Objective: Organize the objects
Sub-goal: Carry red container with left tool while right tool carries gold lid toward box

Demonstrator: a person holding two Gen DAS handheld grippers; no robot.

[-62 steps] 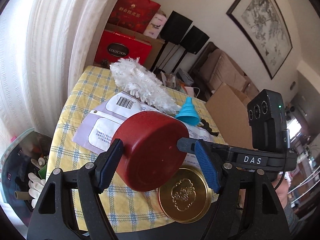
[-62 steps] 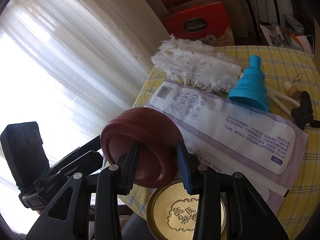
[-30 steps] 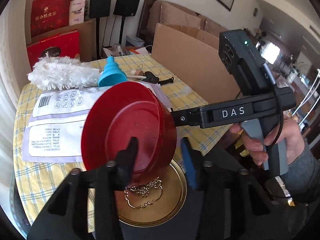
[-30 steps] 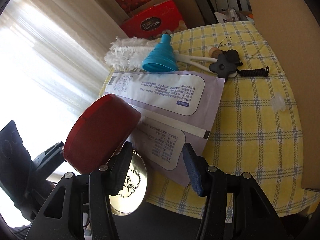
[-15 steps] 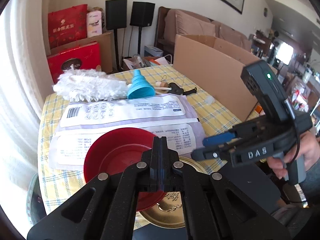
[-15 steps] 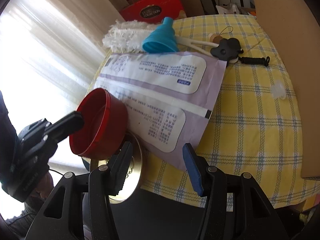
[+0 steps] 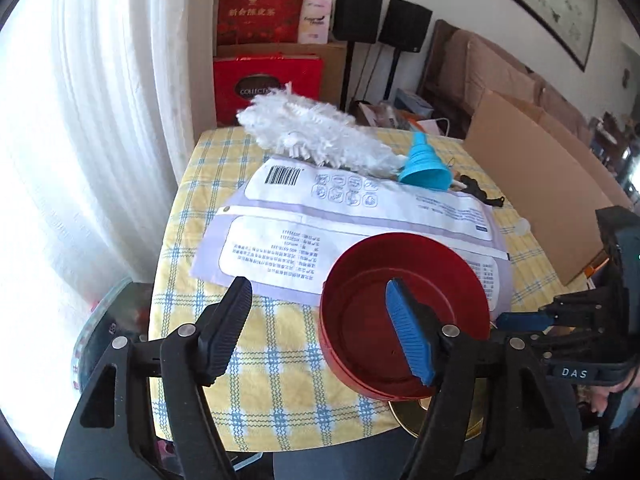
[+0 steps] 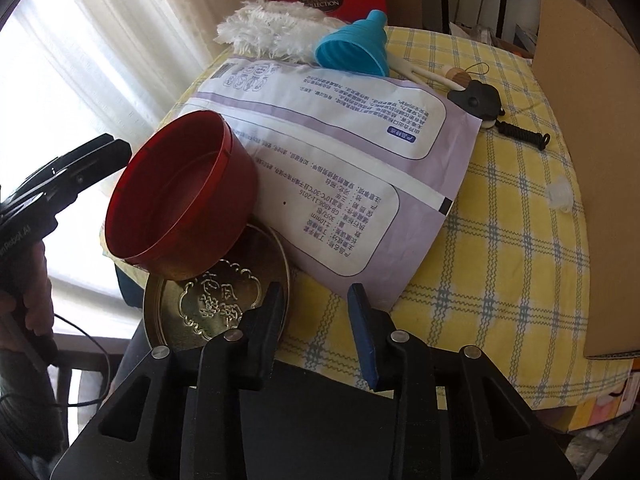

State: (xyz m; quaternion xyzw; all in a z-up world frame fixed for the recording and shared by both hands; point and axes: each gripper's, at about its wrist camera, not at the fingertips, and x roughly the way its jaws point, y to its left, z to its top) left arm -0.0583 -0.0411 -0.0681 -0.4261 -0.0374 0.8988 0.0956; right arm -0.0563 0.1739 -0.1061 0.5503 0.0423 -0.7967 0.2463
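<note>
A red round tin point(image 7: 404, 312) rests open side up, tilted, its near edge on a gold embossed lid point(image 8: 216, 300) at the table's front edge. My left gripper point(image 7: 320, 332) hovers over it with its jaws opening. Its blue finger point(image 7: 408, 336) is over the tin's hollow and its black finger over the cloth; neither pad presses anything. In the right wrist view the tin point(image 8: 180, 196) stands left of my right gripper point(image 8: 316, 320), whose jaws are closing. Its black finger point(image 8: 268, 316) is at the lid's right rim, and only cloth shows between the pads.
Two purple-and-white pouches point(image 8: 340, 152) lie across the yellow checked tablecloth point(image 8: 520, 240). Behind them are a white duster point(image 7: 312, 132), a blue funnel point(image 8: 352, 44) and a black fob with a cord point(image 8: 476, 98). A cardboard box point(image 8: 592, 160) stands at the right and a curtain point(image 7: 100, 120) at the left.
My left gripper, shut on the tin's rim before, has opened and let go. The tin now sits on the gold lid. The right jaws have narrowed and come closer to the lid.
</note>
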